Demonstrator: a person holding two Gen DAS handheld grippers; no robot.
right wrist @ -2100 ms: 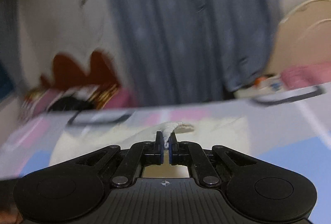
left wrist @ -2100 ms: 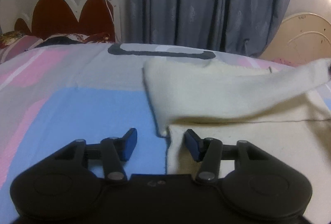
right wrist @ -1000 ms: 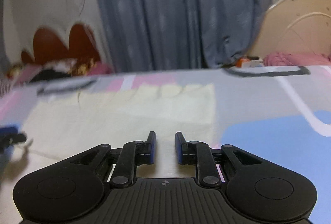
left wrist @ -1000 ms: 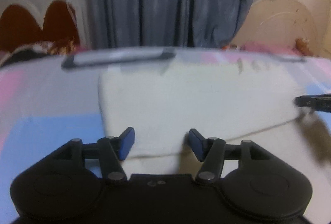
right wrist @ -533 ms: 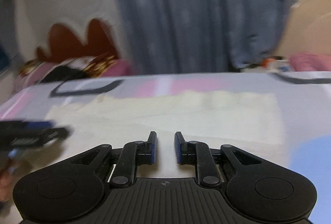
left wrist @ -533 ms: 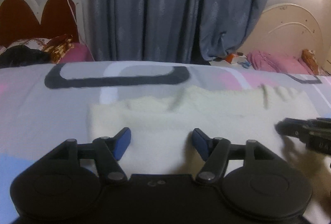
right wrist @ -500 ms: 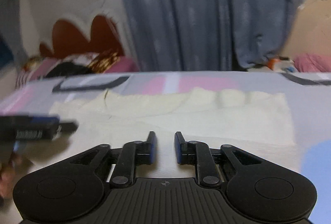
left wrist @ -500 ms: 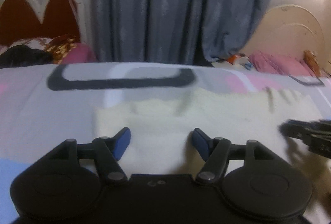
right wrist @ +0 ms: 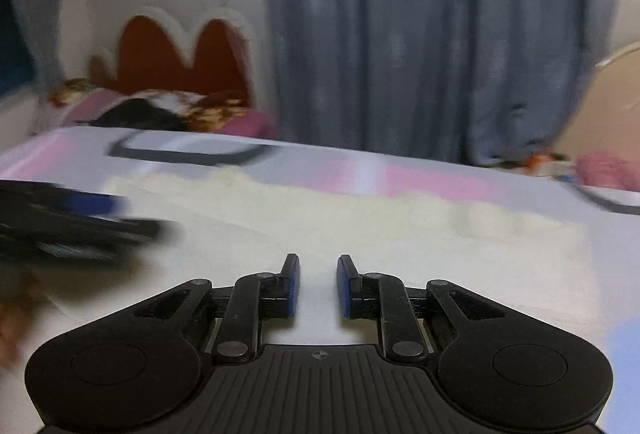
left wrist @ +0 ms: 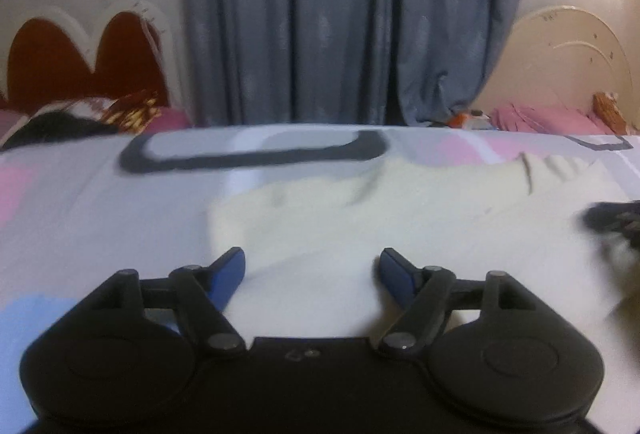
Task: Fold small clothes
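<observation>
Lying flat on the bed (left wrist: pixel 80 193), the cream cloth (left wrist: pixel 360 218) spreads across a sheet printed in pink, pale blue and grey blocks with a dark rounded outline. Its near part runs under both tools, so the closest edge is hidden in each view. Both pictures are soft with blur, and the cloth's weave cannot be made out; it reads only as a matte, slightly fuzzy fabric with a shallow diagonal ridge across it.

The left claw (left wrist: pixel 312 266) stands wide open above the cloth, its blue-padded fingers spread far apart and holding nothing. In the left wrist view the cloth's left edge and rounded far-left corner show clearly, along with small ripples at the far right corner, while the right claw (left wrist: pixel 612 222) appears only as a dark smear at the right border.

The right wrist view shows the right claw (right wrist: pixel 318 282) open by a narrower gap, empty, its fingers parallel over the cloth (right wrist: pixel 400 230). Here the cloth's long far edge is seen lumpy and uneven, and its right edge ends short of a pale blue patch of sheet. The left claw (right wrist: pixel 72 222) is a black and blue blur at the left, cut off by the frame.

Behind the bed hang grey-blue curtains (left wrist: pixel 352 17), with a scalloped red headboard (left wrist: pixel 84 57) to the left and a cream arched headboard (left wrist: pixel 568 57) to the right.
</observation>
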